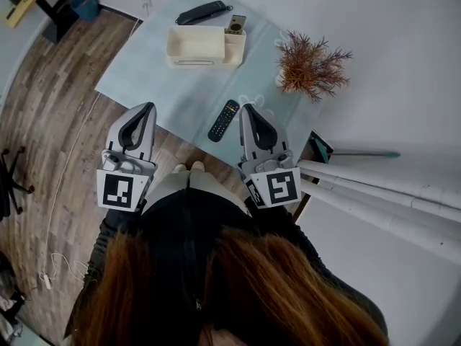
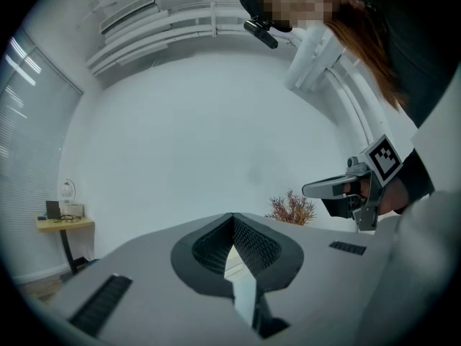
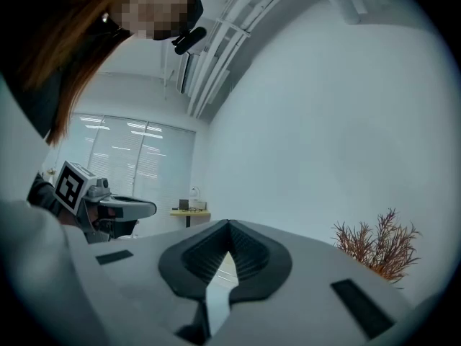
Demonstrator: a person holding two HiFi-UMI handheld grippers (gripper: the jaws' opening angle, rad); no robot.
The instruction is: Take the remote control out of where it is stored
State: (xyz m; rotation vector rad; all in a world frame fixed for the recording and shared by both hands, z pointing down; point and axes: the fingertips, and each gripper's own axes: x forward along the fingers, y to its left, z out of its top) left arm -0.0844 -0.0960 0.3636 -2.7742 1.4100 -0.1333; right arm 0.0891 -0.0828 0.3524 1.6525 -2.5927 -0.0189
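Both tools are held level close to the person's body, well on the near side of the cream organiser [image 1: 198,50]. The left tongs [image 1: 148,107] are pressed together with nothing between them, idle off the near edge of the tabletop [image 1: 144,63]. The right tongs [image 1: 248,108] are likewise pressed together and empty, so nothing is being carried.

The remote control [image 1: 224,120] lies flat on the tabletop, on the near side of the organiser and well apart from it, beside the right tongs' tip in the head view. I judge it to be out of storage, which would explain the empty tongs kept close in.

The organiser's long compartment looks empty. Its right end compartment holds a small upright gadget [image 1: 235,24], too small to identify. Just beyond the organiser lies a dark handset-like thing [image 1: 204,12], and to the organiser's right stands a dried plant [image 1: 311,65].
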